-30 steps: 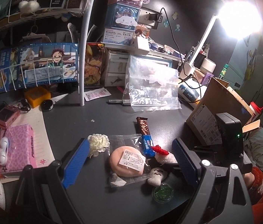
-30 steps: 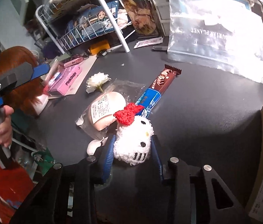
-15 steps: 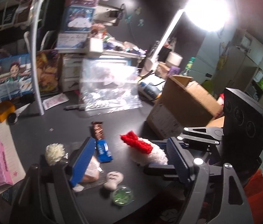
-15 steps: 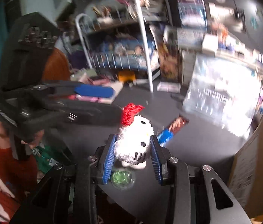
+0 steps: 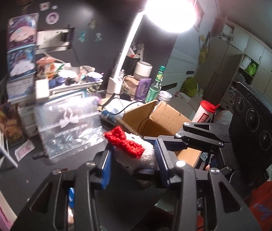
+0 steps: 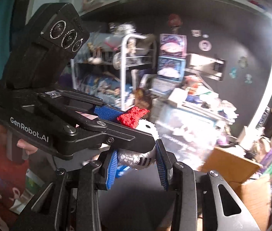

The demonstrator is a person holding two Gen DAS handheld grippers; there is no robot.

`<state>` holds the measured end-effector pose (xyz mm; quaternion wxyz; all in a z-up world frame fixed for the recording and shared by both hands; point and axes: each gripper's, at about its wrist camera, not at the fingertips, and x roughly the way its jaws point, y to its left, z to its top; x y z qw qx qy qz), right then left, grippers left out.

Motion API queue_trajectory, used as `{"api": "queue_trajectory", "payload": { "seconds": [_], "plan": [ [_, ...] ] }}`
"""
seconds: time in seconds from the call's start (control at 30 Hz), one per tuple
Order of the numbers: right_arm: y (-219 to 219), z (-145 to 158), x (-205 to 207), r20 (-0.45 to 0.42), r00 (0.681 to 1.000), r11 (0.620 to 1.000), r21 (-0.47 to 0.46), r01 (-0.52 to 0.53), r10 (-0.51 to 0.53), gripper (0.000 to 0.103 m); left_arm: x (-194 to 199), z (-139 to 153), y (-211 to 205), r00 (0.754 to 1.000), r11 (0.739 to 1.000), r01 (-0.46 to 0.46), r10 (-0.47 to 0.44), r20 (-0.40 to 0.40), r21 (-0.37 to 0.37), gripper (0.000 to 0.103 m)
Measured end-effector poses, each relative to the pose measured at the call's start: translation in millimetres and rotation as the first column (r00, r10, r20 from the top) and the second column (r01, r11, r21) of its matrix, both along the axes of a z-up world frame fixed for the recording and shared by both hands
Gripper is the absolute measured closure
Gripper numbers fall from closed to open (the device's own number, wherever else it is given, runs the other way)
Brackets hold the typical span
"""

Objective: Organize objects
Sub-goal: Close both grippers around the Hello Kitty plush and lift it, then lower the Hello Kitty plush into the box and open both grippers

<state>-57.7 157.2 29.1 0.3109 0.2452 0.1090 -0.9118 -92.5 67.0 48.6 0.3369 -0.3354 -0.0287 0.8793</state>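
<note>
A white crochet cat doll (image 5: 136,155) with a red bow (image 5: 125,143) is held in the air above the dark desk. My right gripper (image 6: 137,162) is shut on the doll (image 6: 136,159). My left gripper (image 5: 134,161) has its blue pads on either side of the same doll and looks shut on it. In the right wrist view the left gripper's body (image 6: 58,123) crosses over the doll from the left, with the bow (image 6: 133,116) showing above it. An open cardboard box (image 5: 161,123) stands just behind the doll.
A clear zip bag (image 5: 70,127) leans against the white drawers at the back. A lit desk lamp (image 5: 169,12) glares at top. Bottles (image 5: 155,86) and a red-capped tube (image 5: 205,113) stand by the box. A wire rack (image 6: 128,71) stands on the left.
My right gripper lifted the doll off the desk and up toward the box. My left gripper rose from the desk items and closed around the same doll.
</note>
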Motion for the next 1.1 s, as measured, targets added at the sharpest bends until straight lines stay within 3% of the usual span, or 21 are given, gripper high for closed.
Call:
{"api": "queue_trajectory", "payload": {
  "seconds": [0.27, 0.5, 0.57, 0.6, 0.63, 1.1],
  "plan": [
    [75, 4, -30, 0.087, 0.990, 0.993, -0.014, 0.115, -0.113, 0.072, -52, 1, 81, 0.993, 0.993, 0.097, -0.092, 0.071, -0.070, 0.065],
    [99, -8, -45, 0.152, 0.973, 0.984, 0.054, 0.170, -0.176, 0.069, -74, -16, 120, 0.983, 0.984, 0.140, -0.125, 0.133, -0.114, 0.063],
    [102, -12, -47, 0.159, 0.966, 0.977, 0.089, 0.193, -0.205, 0.065, -75, -18, 123, 0.983, 0.982, 0.142, -0.125, 0.133, -0.125, 0.046],
    [102, -13, -47, 0.158, 0.964, 0.974, 0.099, 0.202, -0.216, 0.060, -75, -18, 123, 0.984, 0.982, 0.139, -0.122, 0.130, -0.125, 0.031],
    [104, -14, -47, 0.154, 0.962, 0.972, 0.106, 0.210, -0.225, 0.058, -75, -17, 122, 0.985, 0.983, 0.135, -0.120, 0.123, -0.123, 0.029],
    [94, -11, -41, 0.137, 0.966, 0.971, 0.128, 0.202, -0.219, 0.058, -53, 2, 59, 0.999, 0.992, 0.006, 0.000, 0.045, -0.129, 0.027]
  ]
}}
